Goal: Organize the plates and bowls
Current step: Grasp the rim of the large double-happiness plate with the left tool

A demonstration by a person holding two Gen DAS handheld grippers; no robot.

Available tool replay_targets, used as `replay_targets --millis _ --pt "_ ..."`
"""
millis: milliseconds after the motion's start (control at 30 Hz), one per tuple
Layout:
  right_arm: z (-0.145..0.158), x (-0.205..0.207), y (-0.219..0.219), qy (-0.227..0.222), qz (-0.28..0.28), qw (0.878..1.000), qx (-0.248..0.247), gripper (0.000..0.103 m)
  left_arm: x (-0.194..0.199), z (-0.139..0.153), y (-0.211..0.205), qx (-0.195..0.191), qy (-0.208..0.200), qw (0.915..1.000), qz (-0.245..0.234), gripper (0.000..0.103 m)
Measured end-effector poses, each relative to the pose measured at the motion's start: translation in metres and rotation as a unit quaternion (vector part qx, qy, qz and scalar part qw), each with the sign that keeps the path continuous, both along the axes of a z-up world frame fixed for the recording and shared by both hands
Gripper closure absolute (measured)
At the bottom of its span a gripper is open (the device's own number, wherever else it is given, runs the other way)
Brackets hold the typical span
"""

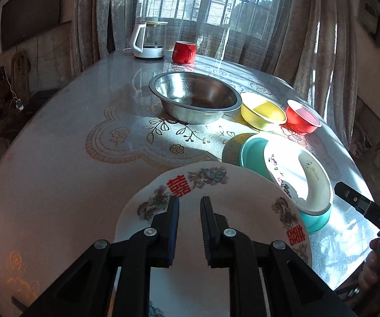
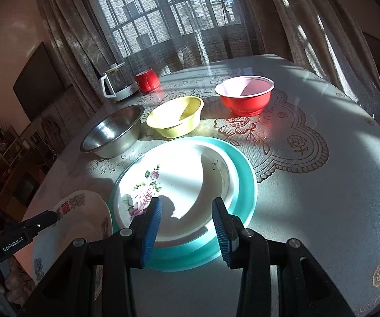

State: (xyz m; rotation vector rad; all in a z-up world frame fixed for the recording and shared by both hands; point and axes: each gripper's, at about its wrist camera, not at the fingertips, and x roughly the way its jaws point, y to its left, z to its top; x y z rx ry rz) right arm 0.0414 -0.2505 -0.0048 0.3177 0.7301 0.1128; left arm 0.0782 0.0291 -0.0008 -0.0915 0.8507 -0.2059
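The left tongs [image 1: 190,206] pinch a glossy painted plate [image 1: 216,185], its near edge hidden beneath them, while the right tongs [image 2: 187,211] stand spread above a rose-patterned dish [image 2: 179,179].

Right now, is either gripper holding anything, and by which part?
Right gripper: nothing, jaws open above the floral plate. Left gripper: jaws near shut over the patterned plate, no rim between them, seemingly nothing held.

A rose plate [image 2: 179,185] is sitting in a larger plate [image 2: 245,179]; three bowls [image 2: 175,120] are standing beyond, a phoenix plate [image 1: 216,185] lying left.
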Motion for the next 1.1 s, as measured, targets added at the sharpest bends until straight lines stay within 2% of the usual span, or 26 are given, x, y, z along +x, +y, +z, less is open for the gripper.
replay_targets --millis 233,533,633,767,900,1100 --pt "0.000 -0.007 0.014 0.007 0.057 0.997 0.042 0.063 -0.005 -0.008 0.030 -0.011 0.011 0.9995 0.029 0.086" --pt "-0.005 -0.017 0.032 0.020 0.113 0.991 0.070 0.063 -0.018 -0.003 0.079 -0.077 0.005 0.9949 0.066 0.087" --pt "-0.007 -0.021 0.037 0.024 0.136 0.987 0.084 0.063 -0.024 -0.003 0.092 -0.078 -0.003 0.9939 0.078 0.087" --pt "-0.013 -0.025 0.044 0.036 0.164 0.981 0.092 0.063 -0.030 -0.010 0.107 -0.101 0.008 0.9908 0.090 0.087" --pt "-0.022 -0.027 0.049 0.050 0.175 0.978 0.099 0.063 -0.036 -0.017 0.111 -0.113 0.018 0.9904 0.078 0.087" --pt "-0.033 -0.025 0.050 0.065 0.172 0.977 0.105 0.063 -0.044 -0.018 0.103 -0.134 -0.003 0.9900 0.044 0.087"
